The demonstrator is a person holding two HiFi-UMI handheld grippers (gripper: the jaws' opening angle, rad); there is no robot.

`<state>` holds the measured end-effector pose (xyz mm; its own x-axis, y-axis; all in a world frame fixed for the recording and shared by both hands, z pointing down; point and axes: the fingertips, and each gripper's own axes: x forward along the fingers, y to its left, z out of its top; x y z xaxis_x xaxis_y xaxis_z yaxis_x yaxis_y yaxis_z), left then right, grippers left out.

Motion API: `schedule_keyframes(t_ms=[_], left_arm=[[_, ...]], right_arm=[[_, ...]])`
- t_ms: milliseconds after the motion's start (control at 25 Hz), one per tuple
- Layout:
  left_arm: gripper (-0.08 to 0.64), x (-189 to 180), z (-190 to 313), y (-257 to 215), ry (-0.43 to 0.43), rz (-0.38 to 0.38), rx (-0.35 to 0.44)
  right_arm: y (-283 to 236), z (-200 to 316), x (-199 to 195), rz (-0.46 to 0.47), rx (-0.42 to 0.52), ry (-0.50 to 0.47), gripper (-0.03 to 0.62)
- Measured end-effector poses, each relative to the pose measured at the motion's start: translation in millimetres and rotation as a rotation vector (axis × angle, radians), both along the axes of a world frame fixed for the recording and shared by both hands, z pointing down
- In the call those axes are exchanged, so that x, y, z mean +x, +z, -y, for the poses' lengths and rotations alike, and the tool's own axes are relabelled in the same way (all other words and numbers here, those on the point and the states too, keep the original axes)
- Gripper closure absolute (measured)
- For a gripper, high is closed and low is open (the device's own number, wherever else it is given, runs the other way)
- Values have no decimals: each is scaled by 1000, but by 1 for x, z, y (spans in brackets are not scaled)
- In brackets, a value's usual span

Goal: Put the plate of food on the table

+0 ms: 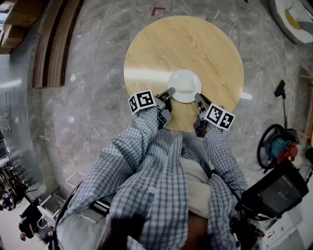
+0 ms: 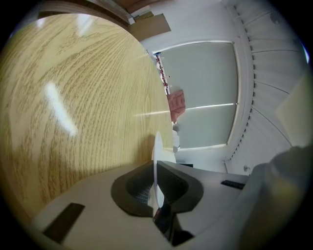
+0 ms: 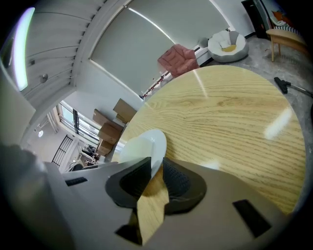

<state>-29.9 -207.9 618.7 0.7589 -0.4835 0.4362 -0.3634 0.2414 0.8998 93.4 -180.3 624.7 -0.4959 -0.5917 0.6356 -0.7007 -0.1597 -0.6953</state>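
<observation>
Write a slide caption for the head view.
The left gripper and right gripper hold a white plate over a round wooden table.

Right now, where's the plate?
In the head view, the plate is at the near edge of the wooden table, gripped by the left gripper and the right gripper on either side.

The place is looking like a big indoor room arranged as a living space, perhaps a test room more than a real home. A round wooden table (image 1: 161, 44) is standing on a grey stone-pattern floor (image 1: 93, 112) that is bearing a red tape mark (image 1: 157, 10). Cardboard boxes (image 3: 120, 119) are standing stacked by the windows. A wide roller blind (image 3: 142, 49) is hanging beside a pink armchair (image 3: 178, 58) and a white round lounge seat (image 3: 227, 45).
</observation>
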Motion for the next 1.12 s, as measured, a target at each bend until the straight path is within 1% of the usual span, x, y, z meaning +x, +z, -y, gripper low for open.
schedule_keyframes(t_ms=[320,560,720,800,880,960,1040,1120], left_arm=[[541,1,-4,5,4,14,1],[541,-1,-4,13,-8,20,-12],[541,-2,-5,15,-21,15,-31],[541,-3,-4,16,-21,16,-34],[541,-4,-3,17,-23,16,-37],[541,-4,-2,18,-29,14,-42],[541,-3,-2,19,-33,13,-44],[541,-2,-2,19,-33,13,-44]], right_arm=[[7,-2,0,-57,-5,-43,520],[11,-1,0,-125,19,-110,515],[10,-3,2,-126,24,-119,495],[7,-5,3,-162,49,-155,495],[0,-4,3,-241,99,-215,495],[-8,-5,-2,-358,176,-323,495],[-17,-8,-14,-506,272,-490,495],[-24,-15,-33,-631,365,-664,495]])
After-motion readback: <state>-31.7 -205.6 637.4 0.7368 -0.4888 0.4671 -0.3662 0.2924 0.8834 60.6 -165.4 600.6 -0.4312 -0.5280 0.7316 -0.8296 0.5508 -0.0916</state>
